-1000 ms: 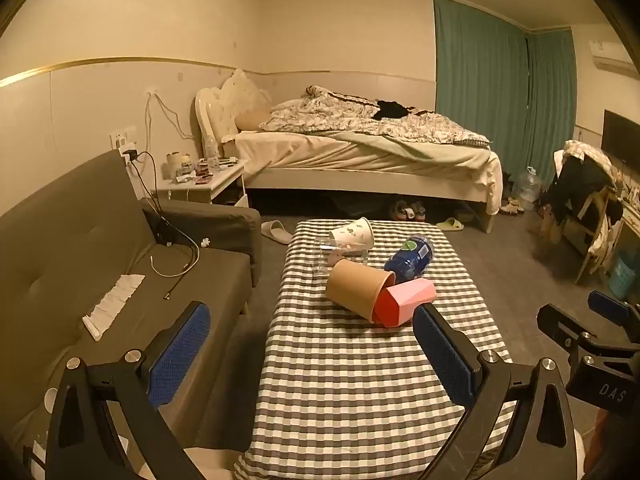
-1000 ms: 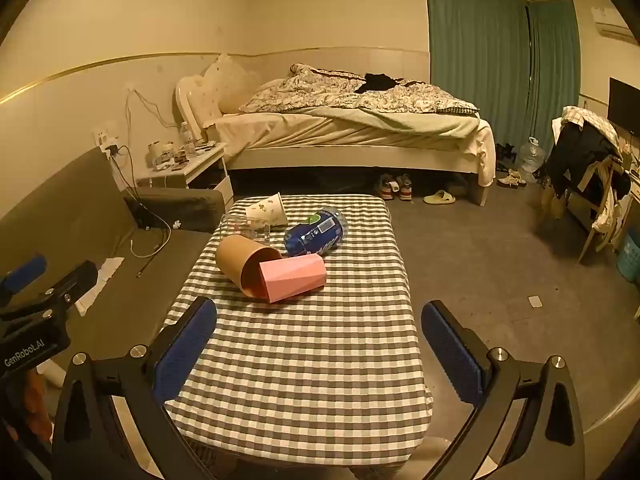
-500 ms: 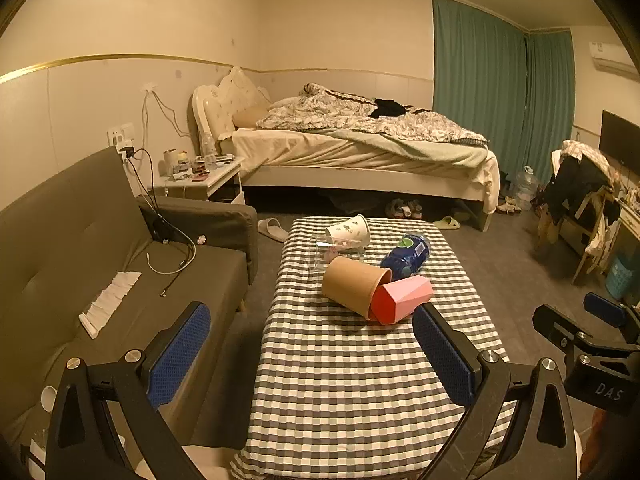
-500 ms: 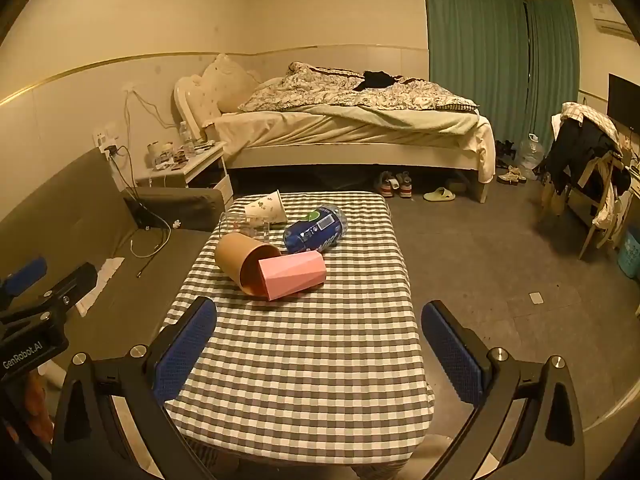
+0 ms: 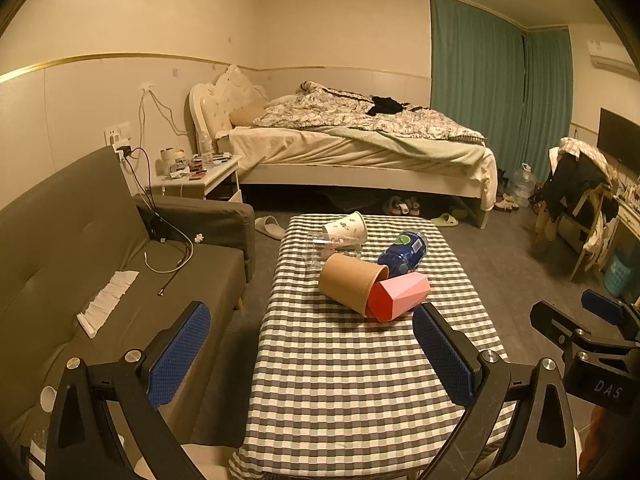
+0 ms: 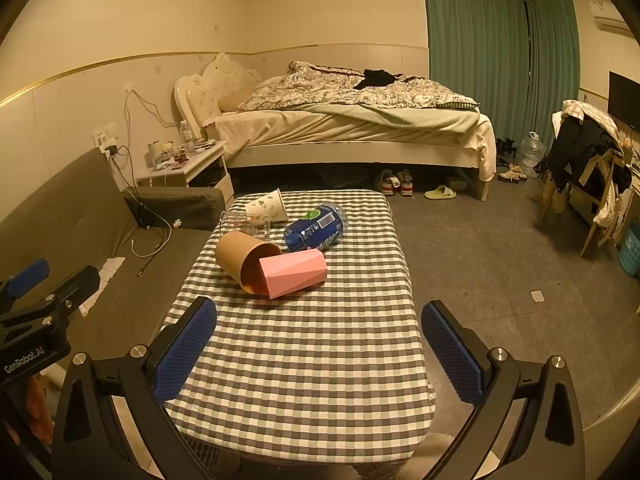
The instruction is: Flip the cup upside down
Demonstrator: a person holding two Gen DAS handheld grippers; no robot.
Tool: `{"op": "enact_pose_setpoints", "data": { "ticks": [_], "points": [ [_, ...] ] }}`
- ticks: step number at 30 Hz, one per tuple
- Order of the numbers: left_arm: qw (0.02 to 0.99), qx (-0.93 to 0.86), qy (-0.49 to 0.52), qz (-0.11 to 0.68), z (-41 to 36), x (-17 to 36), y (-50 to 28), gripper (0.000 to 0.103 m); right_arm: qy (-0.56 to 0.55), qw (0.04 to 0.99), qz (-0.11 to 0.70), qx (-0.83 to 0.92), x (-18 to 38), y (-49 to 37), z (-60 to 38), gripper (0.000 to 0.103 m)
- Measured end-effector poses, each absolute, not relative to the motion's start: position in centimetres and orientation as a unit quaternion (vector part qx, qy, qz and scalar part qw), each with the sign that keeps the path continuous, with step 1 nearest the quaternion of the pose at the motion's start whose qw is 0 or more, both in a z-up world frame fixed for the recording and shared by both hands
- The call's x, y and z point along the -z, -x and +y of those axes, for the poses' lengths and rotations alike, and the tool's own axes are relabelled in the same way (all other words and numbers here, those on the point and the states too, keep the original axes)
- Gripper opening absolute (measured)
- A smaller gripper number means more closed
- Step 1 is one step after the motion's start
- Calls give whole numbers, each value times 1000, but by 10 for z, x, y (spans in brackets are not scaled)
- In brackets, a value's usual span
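Nearest the cameras, the left gripper (image 5: pixel 310 350) and right gripper (image 6: pixel 318 346) hover spread wide and empty above the near edge of a checked tablecloth (image 6: pixel 304 360). Mid-table, a brown paper cup (image 6: pixel 246 260) lies on its side touching a pink faceted cup (image 6: pixel 294 272), with a blue bottle (image 6: pixel 316 227), a clear glass (image 6: pixel 244 224) and a white patterned cup (image 6: pixel 268 206) behind. Left stands a grey sofa (image 5: pixel 72 248); beyond, an unmade bed (image 5: pixel 360 140) and green curtains (image 5: pixel 496 96).
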State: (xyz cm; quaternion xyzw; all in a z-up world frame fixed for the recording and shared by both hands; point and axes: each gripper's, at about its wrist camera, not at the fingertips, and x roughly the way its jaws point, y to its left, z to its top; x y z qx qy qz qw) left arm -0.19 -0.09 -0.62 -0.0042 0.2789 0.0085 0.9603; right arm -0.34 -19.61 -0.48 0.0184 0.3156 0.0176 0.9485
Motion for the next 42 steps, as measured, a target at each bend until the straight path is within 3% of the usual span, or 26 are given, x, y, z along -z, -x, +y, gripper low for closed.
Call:
{"op": "enact_pose_setpoints", "data": {
  "ticks": [42],
  "points": [
    [960, -6, 5, 280, -1, 10, 1, 103, -21, 948, 318, -20, 3, 2, -195, 103]
  ]
}}
